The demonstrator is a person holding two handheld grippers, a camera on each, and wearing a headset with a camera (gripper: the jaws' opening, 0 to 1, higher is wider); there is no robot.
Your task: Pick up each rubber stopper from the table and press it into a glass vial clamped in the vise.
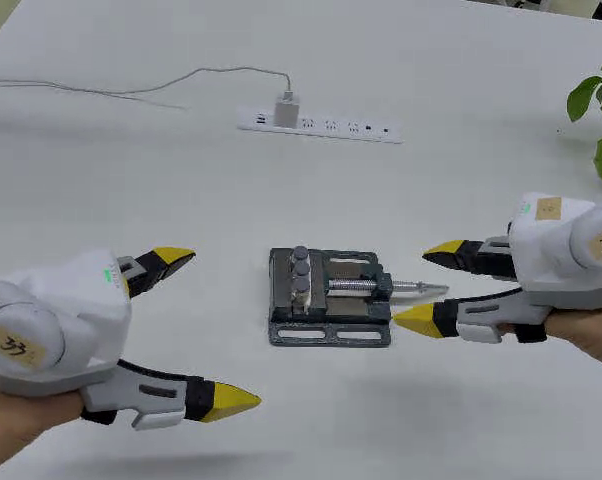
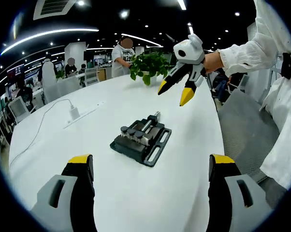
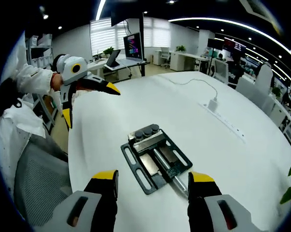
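Grey stoppers (image 1: 301,268) lined in black vise (image 1: 329,330), left tongs (image 1: 219,328) released, right tongs (image 1: 415,288) released

- I can't tell whether glass sits under the three grey tops (image 1: 301,268) in the vise (image 1: 331,332).
- The plant (image 1: 599,115) at the table's (image 1: 181,200) right edge is cropped.

left hand-held gripper (image 1: 219,328) agape | vise (image 1: 327,331) between | right hand-held gripper (image 1: 413,288) agape

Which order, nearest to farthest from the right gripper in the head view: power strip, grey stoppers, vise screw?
From the right gripper:
1. Vise screw, its end just beside the gripper's tips.
2. Grey stoppers, clamped further left along the screw.
3. Power strip, well beyond, at the back.
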